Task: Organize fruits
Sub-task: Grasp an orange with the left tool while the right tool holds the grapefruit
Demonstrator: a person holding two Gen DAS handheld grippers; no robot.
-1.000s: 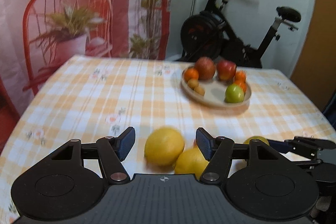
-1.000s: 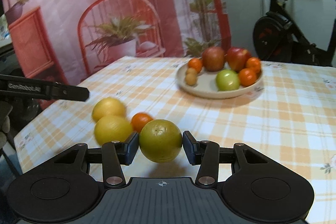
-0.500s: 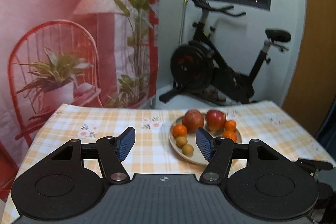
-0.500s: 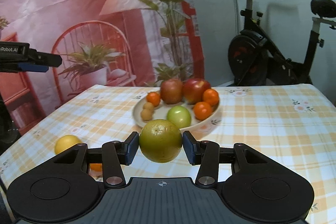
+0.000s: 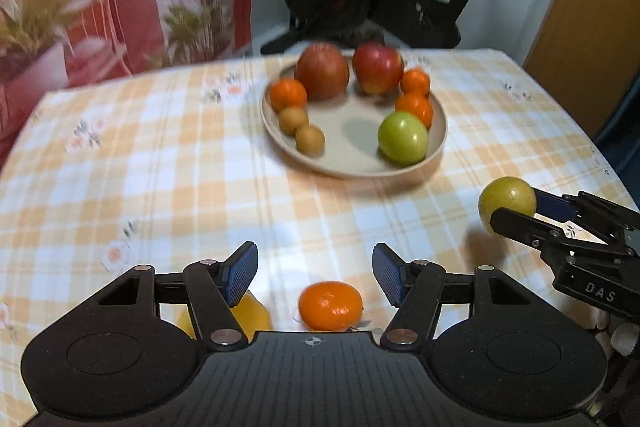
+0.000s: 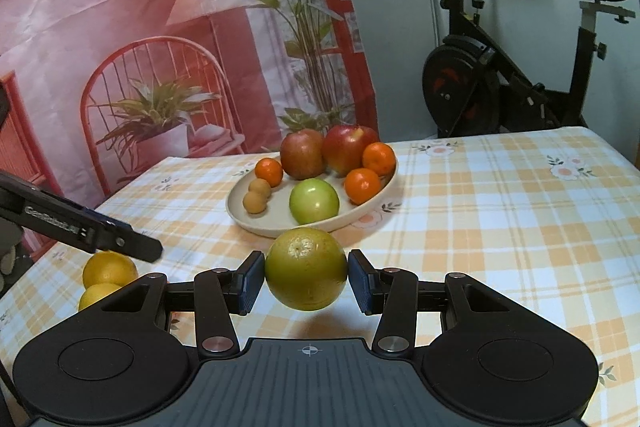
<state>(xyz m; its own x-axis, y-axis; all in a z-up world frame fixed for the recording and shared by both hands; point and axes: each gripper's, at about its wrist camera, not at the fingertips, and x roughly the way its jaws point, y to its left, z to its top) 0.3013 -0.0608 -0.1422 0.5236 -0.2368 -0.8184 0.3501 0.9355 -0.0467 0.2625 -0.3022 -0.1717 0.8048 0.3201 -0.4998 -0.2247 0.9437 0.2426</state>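
My right gripper (image 6: 306, 277) is shut on a yellow-green orange (image 6: 306, 270), held above the checked tablecloth short of the beige plate (image 6: 240, 217). The left wrist view shows that orange (image 5: 506, 199) and the right gripper (image 5: 516, 209) at the right edge. The plate (image 5: 440, 131) holds two red apples, a green apple (image 5: 402, 137), several tangerines and two small brown fruits. My left gripper (image 5: 314, 273) is open above a loose tangerine (image 5: 330, 305), its pads clear of it. A yellow lemon (image 5: 250, 313) lies partly hidden behind the left finger; two lemons (image 6: 108, 269) show in the right wrist view.
The table (image 5: 160, 167) wears an orange and white checked cloth with flower prints. Behind it hang a printed backdrop (image 6: 140, 27) and stands an exercise bike (image 6: 500, 87). An orange-brown door (image 5: 592, 7) is at the far right.
My left gripper has tipped down and swung over the loose tangerine after pointing high at the bike. The right gripper carried the yellow-green orange closer to the plate.
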